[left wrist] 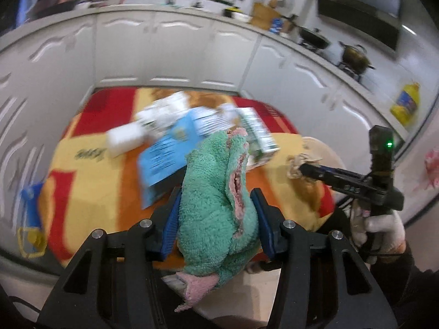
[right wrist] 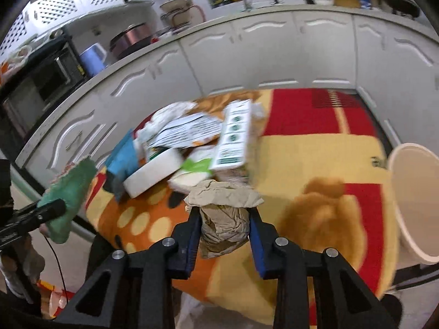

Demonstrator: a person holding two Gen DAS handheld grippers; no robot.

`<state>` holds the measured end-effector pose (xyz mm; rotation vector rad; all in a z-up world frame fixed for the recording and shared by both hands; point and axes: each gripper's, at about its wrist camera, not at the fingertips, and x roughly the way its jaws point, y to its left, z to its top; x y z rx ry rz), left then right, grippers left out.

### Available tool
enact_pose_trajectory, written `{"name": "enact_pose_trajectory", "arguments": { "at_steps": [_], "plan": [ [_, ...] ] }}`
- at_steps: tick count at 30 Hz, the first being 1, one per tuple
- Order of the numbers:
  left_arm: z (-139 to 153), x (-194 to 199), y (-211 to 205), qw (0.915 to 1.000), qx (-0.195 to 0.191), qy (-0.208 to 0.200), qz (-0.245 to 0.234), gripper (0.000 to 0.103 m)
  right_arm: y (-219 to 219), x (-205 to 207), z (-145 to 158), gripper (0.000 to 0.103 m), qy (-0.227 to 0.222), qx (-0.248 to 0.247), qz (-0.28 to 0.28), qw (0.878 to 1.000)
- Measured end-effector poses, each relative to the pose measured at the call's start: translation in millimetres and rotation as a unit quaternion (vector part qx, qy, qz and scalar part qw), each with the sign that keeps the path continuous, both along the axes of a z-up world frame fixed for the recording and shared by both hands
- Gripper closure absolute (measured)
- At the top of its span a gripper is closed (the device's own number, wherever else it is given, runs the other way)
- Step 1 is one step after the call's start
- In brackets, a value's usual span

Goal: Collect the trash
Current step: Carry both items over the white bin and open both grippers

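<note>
- The left hand-held gripper is clamped on a green terry cloth with pink edging; the blue pads press it from both sides and it bulges above and below them.
- The right hand-held gripper is closed on a crumpled brown paper wad, which spreads out over the fingertips.
- In the left view a white-gloved hand grips the right tool's handle.
- Both held things hang above a red, yellow and orange blanket.
- Beyond them a blurred heap lies on the blanket: a green-and-white carton, a white box, a blue leaflet and printed papers.
- A cream bin stands at the blanket's right edge.
- White cabinets run behind.
</note>
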<state>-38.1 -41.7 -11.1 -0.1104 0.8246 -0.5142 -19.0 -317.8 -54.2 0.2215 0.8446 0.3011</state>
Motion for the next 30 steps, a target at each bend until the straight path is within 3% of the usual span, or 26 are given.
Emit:
{"name": "enact_pose_trajectory", "arguments": {
  "at_steps": [7,13,18,23,27,30],
  "plan": [
    [17.4,19.6,-97.2,0.9935,-0.003,-0.008,-0.114,0.055,-84.2,-8.1,4.6,0.072,-0.009,-0.021,-0.101,0.995],
    [15.2,42.3,-192.0,0.9827,0.004,0.012,-0.185,0.055,-180.1,-11.6,-5.0,0.072,0.011,-0.052,-0.222,0.974],
    [3.6,71.5,-263.7,0.9805,0.002,0.039,-0.193,0.055,-239.2,-10.1,-21.4,0.072,0.036,-0.050,-0.277,0.959],
    [-21.5,102.1,-329.3,0.9787,-0.010,0.077,-0.190,0.054,-271.3,-2.0,-36.7,0.072,0.051,-0.042,-0.295,0.953],
    [-41.4,126.5,-366.0,0.9736,-0.046,0.108,-0.196,0.047,-289.4,1.5,-50.1,0.050,0.050,-0.024,-0.321,0.946],
    [-52.1,141.1,-379.3,0.9712,-0.072,0.125,-0.190,0.035,-293.5,1.5,-61.4,0.050,0.061,-0.013,-0.326,0.943]
  ]
}}
